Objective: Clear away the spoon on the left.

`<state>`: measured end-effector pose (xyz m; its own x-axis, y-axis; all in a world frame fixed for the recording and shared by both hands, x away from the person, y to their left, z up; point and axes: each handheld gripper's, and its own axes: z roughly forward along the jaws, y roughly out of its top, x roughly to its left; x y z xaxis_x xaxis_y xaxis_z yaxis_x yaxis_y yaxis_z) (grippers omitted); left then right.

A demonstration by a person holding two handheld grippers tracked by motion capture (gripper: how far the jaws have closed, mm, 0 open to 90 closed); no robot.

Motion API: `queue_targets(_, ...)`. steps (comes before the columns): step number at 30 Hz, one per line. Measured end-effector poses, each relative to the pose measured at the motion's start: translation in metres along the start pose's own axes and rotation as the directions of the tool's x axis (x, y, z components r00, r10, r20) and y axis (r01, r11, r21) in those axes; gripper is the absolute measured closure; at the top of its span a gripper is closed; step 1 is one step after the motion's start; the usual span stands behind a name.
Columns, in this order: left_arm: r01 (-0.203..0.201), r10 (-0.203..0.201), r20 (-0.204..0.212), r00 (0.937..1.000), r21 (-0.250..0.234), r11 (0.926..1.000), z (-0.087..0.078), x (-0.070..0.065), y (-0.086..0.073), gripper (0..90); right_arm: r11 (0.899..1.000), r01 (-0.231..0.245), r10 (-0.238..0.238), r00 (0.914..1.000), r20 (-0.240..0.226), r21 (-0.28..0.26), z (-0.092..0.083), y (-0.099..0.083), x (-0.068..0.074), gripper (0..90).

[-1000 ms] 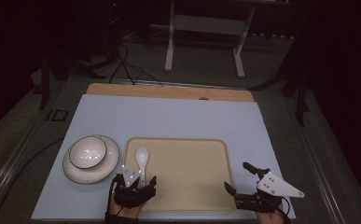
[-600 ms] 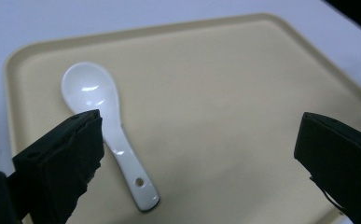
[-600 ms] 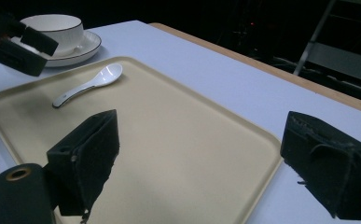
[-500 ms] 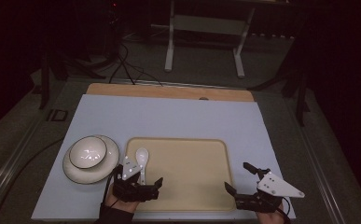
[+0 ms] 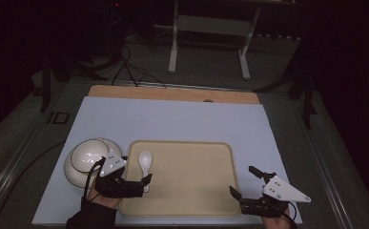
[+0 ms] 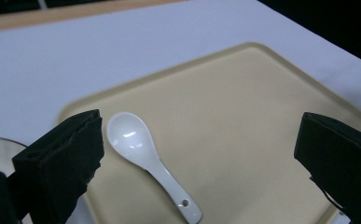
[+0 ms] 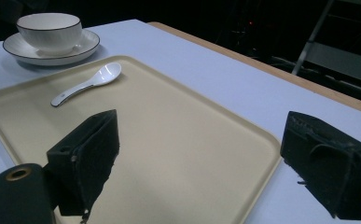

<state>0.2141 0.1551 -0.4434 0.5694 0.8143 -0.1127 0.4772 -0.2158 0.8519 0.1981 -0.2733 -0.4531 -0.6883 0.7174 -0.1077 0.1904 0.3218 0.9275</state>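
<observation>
Left gripper (image 5: 129,183): near left, at the tray's near-left corner, jaws wide apart after just opening, nothing between the pads. White bowl (image 5: 90,156) on saucer (image 5: 72,168): far left on the blue mat (image 5: 182,119), just beside the tray. White spoon (image 5: 145,162): lying free on the beige tray (image 5: 191,205), left part, bowl end far. Right gripper (image 5: 249,183): near right, off the tray's corner, jaws apart, empty.
</observation>
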Motion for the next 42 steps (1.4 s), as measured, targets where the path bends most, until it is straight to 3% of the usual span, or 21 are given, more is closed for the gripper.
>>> queue_targets(7,-0.042,0.042,0.009,0.9991,0.000,0.9991,-0.014,0.011,0.003,2.1,1.000,0.002,-0.002,1.0000,0.000,0.001,0.000,0.000,0.000,11.6)
queue_targets(17,-0.021,0.021,0.001,0.9998,-0.006,0.9998,-0.026,0.028,-0.012,2.1,1.000,0.011,-0.011,0.9999,0.001,0.006,0.000,0.000,0.001,11.6)
queue_targets(26,-0.035,0.035,-0.021,0.9991,-0.010,0.9993,-0.036,0.037,-0.023,2.1,1.000,0.014,-0.014,0.9999,0.002,0.008,0.001,0.000,0.001,11.6)
queue_targets(34,-0.018,0.018,-0.037,0.9992,-0.010,0.9998,-0.036,0.045,-0.039,2.1,1.000,0.014,-0.014,0.9999,-0.004,0.010,0.001,0.000,0.001,11.6)
queue_targets(42,-0.031,0.031,-0.042,0.9986,-0.001,0.9995,-0.032,0.045,-0.052,2.1,1.000,0.010,-0.010,0.9999,-0.012,0.017,0.002,-0.001,0.001,11.5)
